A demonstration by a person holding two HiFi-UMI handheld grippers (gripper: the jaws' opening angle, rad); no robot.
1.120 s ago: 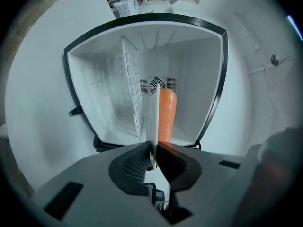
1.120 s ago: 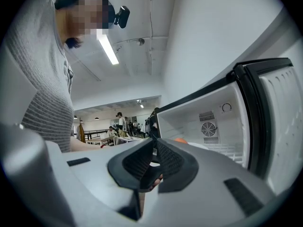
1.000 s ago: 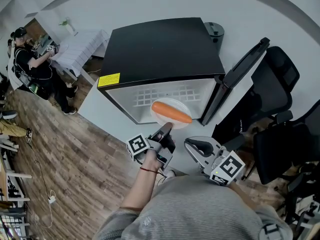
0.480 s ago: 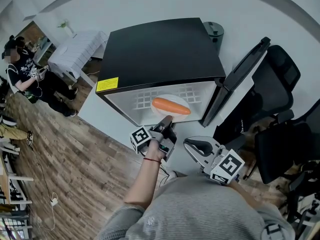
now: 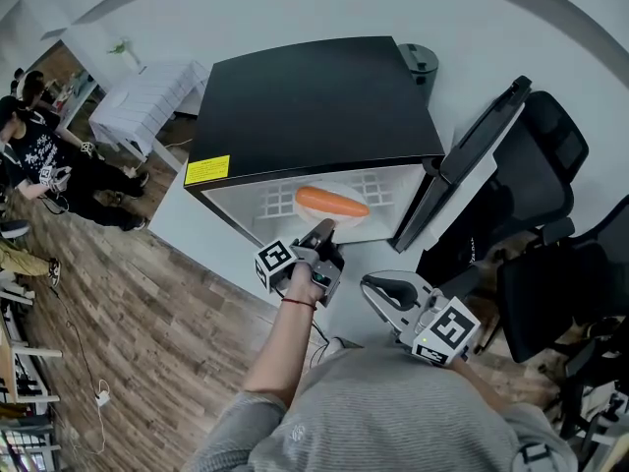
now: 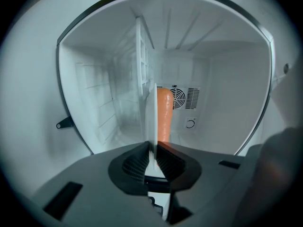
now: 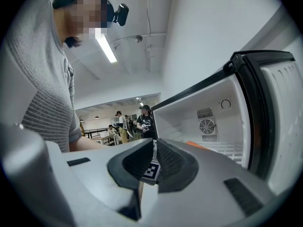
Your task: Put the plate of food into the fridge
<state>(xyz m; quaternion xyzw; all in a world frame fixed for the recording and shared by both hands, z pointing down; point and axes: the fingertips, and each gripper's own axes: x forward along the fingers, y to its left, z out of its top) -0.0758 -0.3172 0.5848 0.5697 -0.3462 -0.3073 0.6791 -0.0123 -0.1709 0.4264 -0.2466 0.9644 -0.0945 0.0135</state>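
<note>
A white plate [image 5: 362, 215] with a carrot [image 5: 331, 202] on it hangs just inside the open fridge [image 5: 314, 96], over its wire shelf. My left gripper [image 5: 322, 230] is shut on the plate's near rim. In the left gripper view the plate [image 6: 152, 112] stands edge-on, the carrot [image 6: 164, 115] lies against it, and the left gripper [image 6: 154, 148] pinches the rim. My right gripper [image 5: 372, 285] hangs shut and empty in front of the fridge, near the person's body. In its own view the right gripper [image 7: 154, 148] holds nothing, and a bit of the carrot [image 7: 196, 145] shows.
The fridge door [image 5: 472, 155] stands open to the right. Black office chairs [image 5: 550, 264] crowd behind it. A wire shelf [image 6: 140, 65] and a fan grille [image 6: 179, 97] show inside the fridge. People [image 5: 39, 155] and a white table [image 5: 147, 96] are at far left.
My left gripper has carried the plate and carrot forward, deeper into the fridge opening. The right gripper has barely moved. The people at far left have shifted.
</note>
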